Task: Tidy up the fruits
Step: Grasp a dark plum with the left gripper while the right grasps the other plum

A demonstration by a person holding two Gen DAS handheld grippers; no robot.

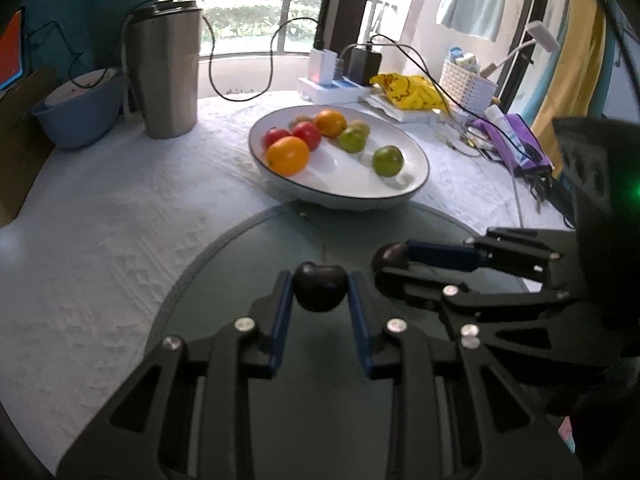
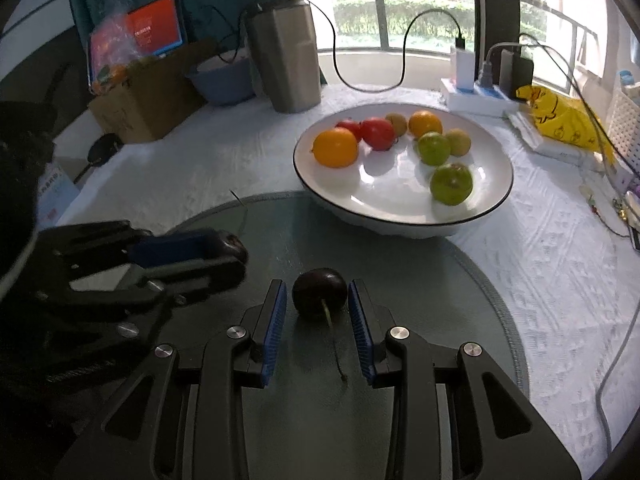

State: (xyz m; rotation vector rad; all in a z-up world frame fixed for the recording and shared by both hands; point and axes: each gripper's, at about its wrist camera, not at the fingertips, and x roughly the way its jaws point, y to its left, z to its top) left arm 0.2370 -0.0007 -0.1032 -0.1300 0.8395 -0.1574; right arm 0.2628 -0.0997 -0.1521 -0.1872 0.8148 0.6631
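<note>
A white plate [image 1: 416, 160] [image 2: 496, 184] holds oranges, red fruits and green fruits behind a round grey mat [image 1: 224, 248] [image 2: 460, 280]. My left gripper [image 1: 320, 288] is shut on a dark cherry [image 1: 320, 286] above the mat; the pads touch both its sides. It also shows at the left in the right wrist view [image 2: 232, 250], with the cherry [image 2: 232, 245] at its tips. My right gripper [image 2: 318, 294] brackets a second dark cherry [image 2: 319, 290] with a stem; narrow gaps show on both sides. It also shows in the left wrist view [image 1: 390, 260].
A steel tumbler [image 1: 166, 72] and a blue bowl [image 1: 80, 112] stand at the back left. A power strip with chargers [image 1: 340, 76], a yellow bag [image 1: 408, 88], a white basket [image 1: 468, 84] and a purple pouch [image 1: 520, 144] sit at the back right. A cardboard box [image 2: 140, 100] stands far left.
</note>
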